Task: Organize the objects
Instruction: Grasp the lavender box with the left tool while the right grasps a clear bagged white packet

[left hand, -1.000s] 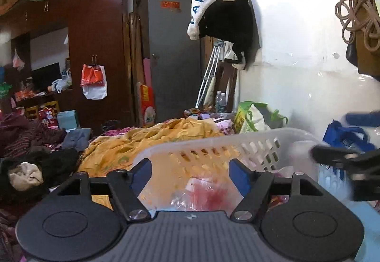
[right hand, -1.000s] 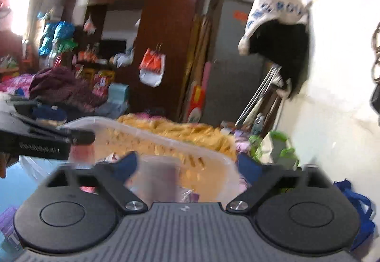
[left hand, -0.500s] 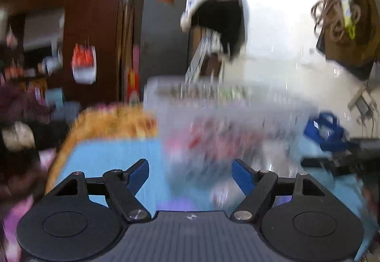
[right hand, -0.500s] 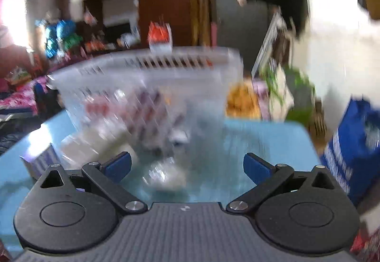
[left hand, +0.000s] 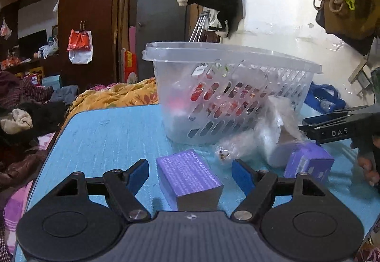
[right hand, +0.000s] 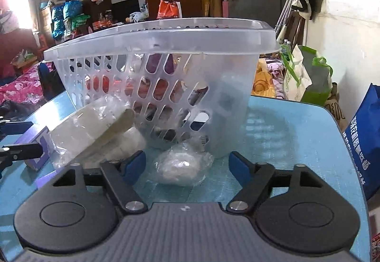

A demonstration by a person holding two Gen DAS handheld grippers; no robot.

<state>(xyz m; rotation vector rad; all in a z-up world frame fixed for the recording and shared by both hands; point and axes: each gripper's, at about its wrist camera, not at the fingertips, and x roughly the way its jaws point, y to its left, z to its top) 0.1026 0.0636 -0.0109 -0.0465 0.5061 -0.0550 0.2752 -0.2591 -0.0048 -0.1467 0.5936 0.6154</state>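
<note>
Now lowered from above the clear basket to the blue table: left gripper open around purple box at bottom centre, right gripper just narrowing, untouching, around wrapped white bundle.

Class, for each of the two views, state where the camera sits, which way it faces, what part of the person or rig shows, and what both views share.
Left wrist: sits on the left gripper, faces the purple box between its open jaws; a hand shows at right.
Right wrist: sits on the right gripper, faces a clear-wrapped bundle between its closing jaws, untouched.
Shared: the clear basket on the blue table.
</note>
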